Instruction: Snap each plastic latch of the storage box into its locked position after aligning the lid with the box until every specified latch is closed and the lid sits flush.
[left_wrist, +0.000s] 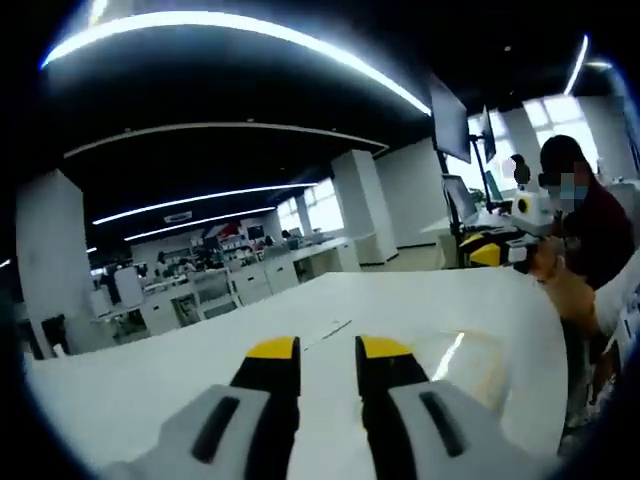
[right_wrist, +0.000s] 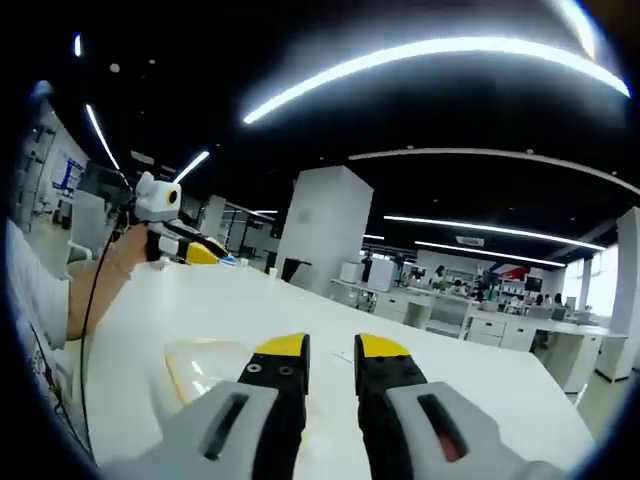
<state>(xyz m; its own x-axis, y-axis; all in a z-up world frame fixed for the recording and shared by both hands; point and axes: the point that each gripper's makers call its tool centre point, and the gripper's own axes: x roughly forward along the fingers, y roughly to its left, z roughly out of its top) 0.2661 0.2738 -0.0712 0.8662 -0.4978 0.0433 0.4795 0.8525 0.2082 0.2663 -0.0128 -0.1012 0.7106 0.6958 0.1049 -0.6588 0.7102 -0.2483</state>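
Storage box (right_wrist: 205, 372): translucent, yellowish, glossy, lying on the white table (right_wrist: 460, 370), lower left of the right gripper view; lower right in the left gripper view. Latches too blurred to read. Left gripper (left_wrist: 328, 348) and right gripper (right_wrist: 331, 346): jaws slightly apart, empty. Right gripper view alone shows a person's hand (right_wrist: 125, 250) holding another gripper, upper left.

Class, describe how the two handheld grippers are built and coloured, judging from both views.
Each gripper, left and right, has two black jaws capped with yellow tips, rising from pale grey housings with dark oblong slots. The right one's left jaw shows small screws near its tip.
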